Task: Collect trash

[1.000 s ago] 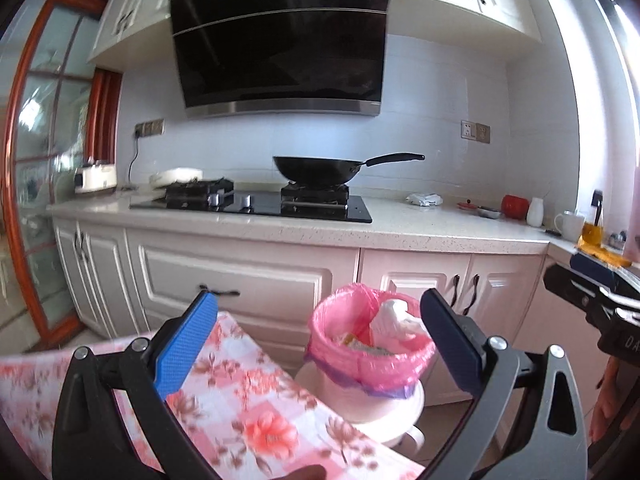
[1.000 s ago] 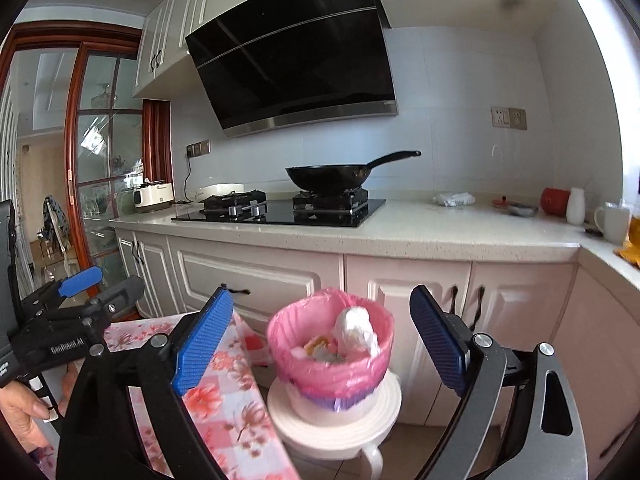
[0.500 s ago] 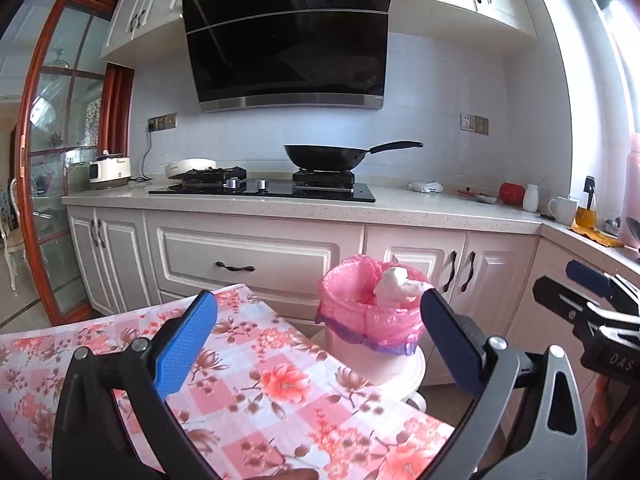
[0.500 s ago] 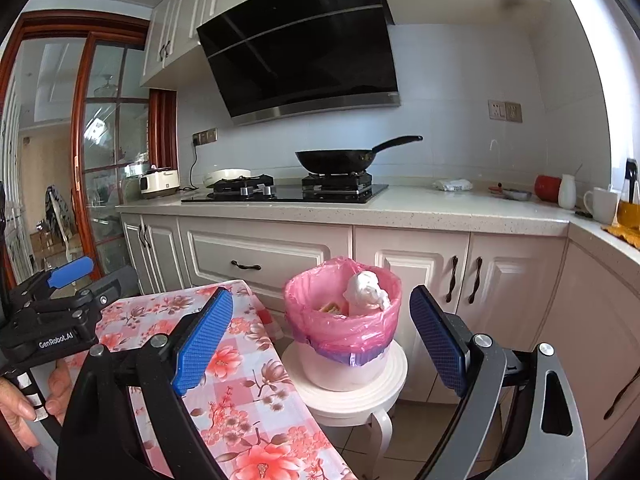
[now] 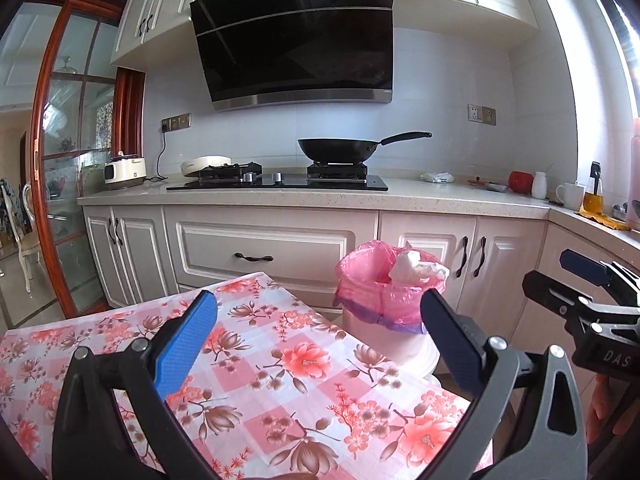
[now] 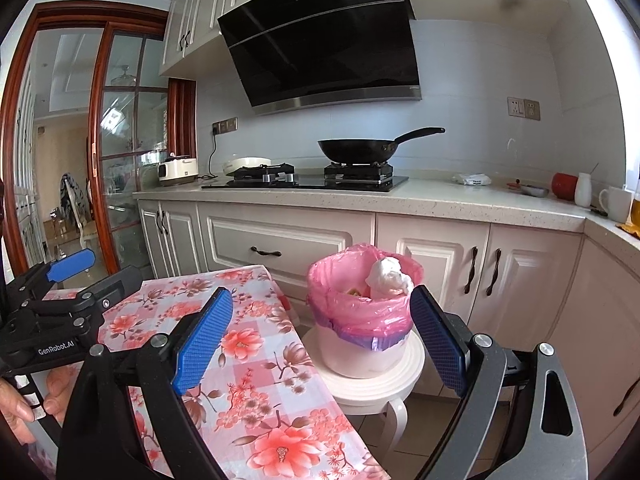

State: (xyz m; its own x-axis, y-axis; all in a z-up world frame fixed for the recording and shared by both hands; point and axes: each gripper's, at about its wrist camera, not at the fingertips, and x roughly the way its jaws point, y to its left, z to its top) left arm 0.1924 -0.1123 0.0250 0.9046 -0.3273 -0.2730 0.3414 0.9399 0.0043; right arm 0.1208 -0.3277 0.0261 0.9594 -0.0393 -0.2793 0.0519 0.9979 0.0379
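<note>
A white bin lined with a pink bag [image 5: 380, 304] [image 6: 360, 308] stands on a round white stool [image 6: 372, 384] just past the table's corner. Crumpled white trash [image 5: 416, 268] [image 6: 388, 276] sticks up out of the bag. My left gripper [image 5: 318, 336] hovers over the floral tablecloth [image 5: 280, 380], open, with nothing between its blue pads. My right gripper [image 6: 320, 340] is open too and empty, and the bin shows between its fingers further off. Each gripper appears at the edge of the other's view: the right gripper [image 5: 568, 280] and the left gripper [image 6: 96, 276].
Behind the bin runs a white cabinet front under a counter [image 5: 440, 200] with a hob, a black wok [image 5: 340, 148], a cooker and cups. A wood-framed glass door [image 6: 120, 160] is at the left. A person's hand [image 6: 24, 404] holds the left gripper's handle.
Both grippers have drawn back from the bin and sunk a little; the bin looks smaller and more tablecloth lies in front. Both jaws stay wide open.
</note>
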